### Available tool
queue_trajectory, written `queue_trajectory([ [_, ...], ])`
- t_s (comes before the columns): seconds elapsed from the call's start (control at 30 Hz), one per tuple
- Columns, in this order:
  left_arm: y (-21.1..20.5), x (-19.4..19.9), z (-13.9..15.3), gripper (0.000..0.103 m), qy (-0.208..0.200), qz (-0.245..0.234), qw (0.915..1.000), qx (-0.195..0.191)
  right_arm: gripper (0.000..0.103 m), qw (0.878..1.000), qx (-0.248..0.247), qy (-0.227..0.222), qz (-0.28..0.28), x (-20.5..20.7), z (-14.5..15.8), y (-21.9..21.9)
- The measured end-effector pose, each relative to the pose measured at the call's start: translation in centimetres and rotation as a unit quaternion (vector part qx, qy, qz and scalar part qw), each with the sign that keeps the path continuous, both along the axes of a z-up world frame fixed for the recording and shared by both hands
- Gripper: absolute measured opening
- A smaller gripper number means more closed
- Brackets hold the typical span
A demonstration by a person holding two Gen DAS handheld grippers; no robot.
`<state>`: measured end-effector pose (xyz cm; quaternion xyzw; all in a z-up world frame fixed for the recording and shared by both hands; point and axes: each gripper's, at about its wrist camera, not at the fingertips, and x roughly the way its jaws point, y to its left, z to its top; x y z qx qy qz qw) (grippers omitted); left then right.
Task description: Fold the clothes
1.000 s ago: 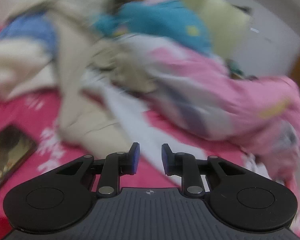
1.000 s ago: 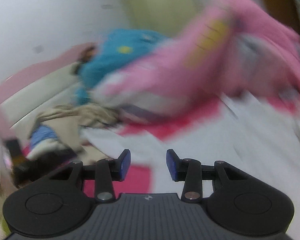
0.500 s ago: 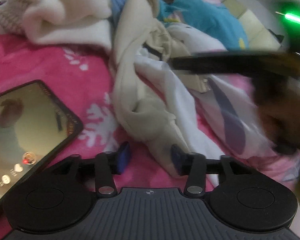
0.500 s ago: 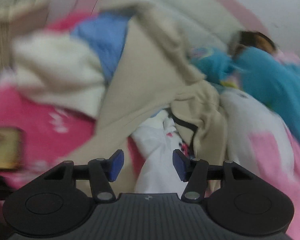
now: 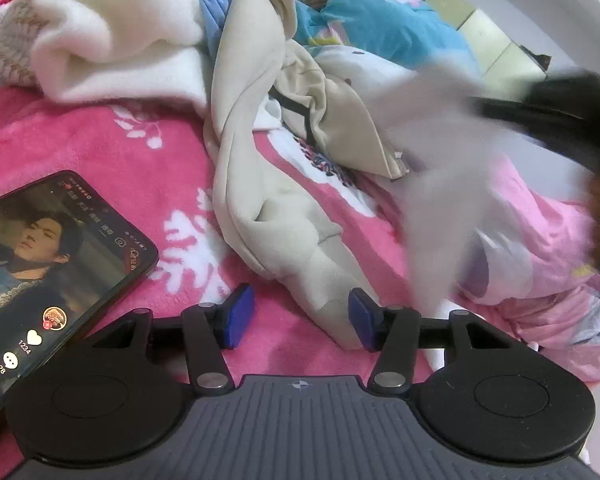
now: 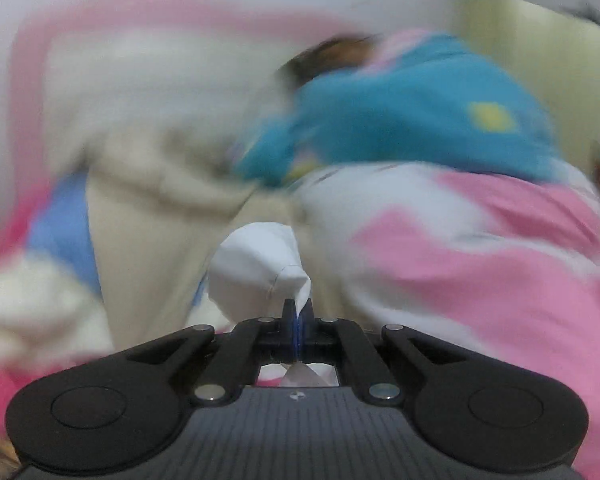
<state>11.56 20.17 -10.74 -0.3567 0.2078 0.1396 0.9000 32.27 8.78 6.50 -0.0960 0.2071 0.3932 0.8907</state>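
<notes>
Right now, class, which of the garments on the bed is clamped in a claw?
The white garment: a bunched corner is pinched in the shut right claw. The beige garment only lies between the opening left claw's pads, ungripped.

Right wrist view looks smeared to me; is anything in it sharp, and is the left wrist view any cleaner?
Right wrist view: heavy motion blur over the bedding; only the right gripper and the pinched white cloth are crisp. Left wrist view: mostly sharp on the beige fleece garment, the black smartphone and the opening left gripper; a blurred streak crosses its right side; fisheye bending at the edges.
</notes>
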Motion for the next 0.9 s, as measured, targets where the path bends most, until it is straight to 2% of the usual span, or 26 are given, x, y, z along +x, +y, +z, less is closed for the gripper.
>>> queue_trajectory([
  [0.1,-0.1,-0.1,-0.1,0.052,-0.002,0.001,1.0000,-0.001,0.000,0.991,0.109,0.034,-0.073,-2.5,3.3,-10.8],
  [0.17,-0.1,-0.2,-0.2,0.052,-0.003,0.004,1.0000,0.001,0.000,0.975,0.162,0.032,-0.150,-6.0,3.8,-18.1],
  [0.23,-0.3,0.0,-0.3,0.052,-0.002,0.005,0.9999,0.010,0.000,0.953,0.208,0.030,-0.217,-9.5,3.0,-24.2],
  [0.3,-0.4,0.4,-0.3,0.053,-0.001,0.007,0.9998,0.020,0.000,0.924,0.255,0.033,-0.284,-13.0,1.6,-30.1],
  [0.33,-0.4,0.6,-0.2,0.053,-0.001,0.008,0.9997,0.024,0.001,0.906,0.285,0.047,-0.310,-14.3,-0.1,-32.5],
  [0.4,-0.5,0.7,-0.3,0.053,-0.002,0.011,0.9995,0.028,0.001,0.862,0.348,0.092,-0.358,-16.9,-4.2,-37.1],
  [0.47,-0.6,0.7,-0.3,0.053,-0.003,0.013,0.9994,0.032,0.002,0.815,0.390,0.140,-0.404,-18.9,-8.8,-40.3],
  [0.6,-0.6,0.7,-0.1,0.053,-0.003,0.009,0.9994,0.032,0.005,0.756,0.416,0.215,-0.458,-21.5,-15.1,-42.9],
  [0.67,-0.8,0.8,0.4,0.053,-0.004,-0.001,0.9992,0.039,0.008,0.750,0.412,0.229,-0.464,-22.1,-15.7,-43.2],
  [0.7,-1.1,0.8,0.8,0.053,-0.005,-0.010,0.9989,0.046,0.008,0.753,0.405,0.231,-0.464,-22.6,-15.4,-43.5],
  [0.77,-2.1,0.8,1.8,0.053,-0.012,-0.041,0.9967,0.069,0.018,0.761,0.379,0.233,-0.471,-23.3,-14.5,-44.0],
  [0.8,-2.8,0.7,2.6,0.053,-0.017,-0.061,0.9942,0.087,0.021,0.768,0.358,0.227,-0.479,-23.6,-13.7,-44.2],
  [0.87,-4.6,0.4,4.0,0.053,-0.025,-0.106,0.9866,0.122,0.040,0.786,0.314,0.194,-0.497,-24.1,-11.7,-44.7],
  [0.9,-5.6,0.4,4.8,0.053,-0.027,-0.135,0.9812,0.135,0.046,0.794,0.294,0.183,-0.499,-23.9,-11.1,-44.7],
])
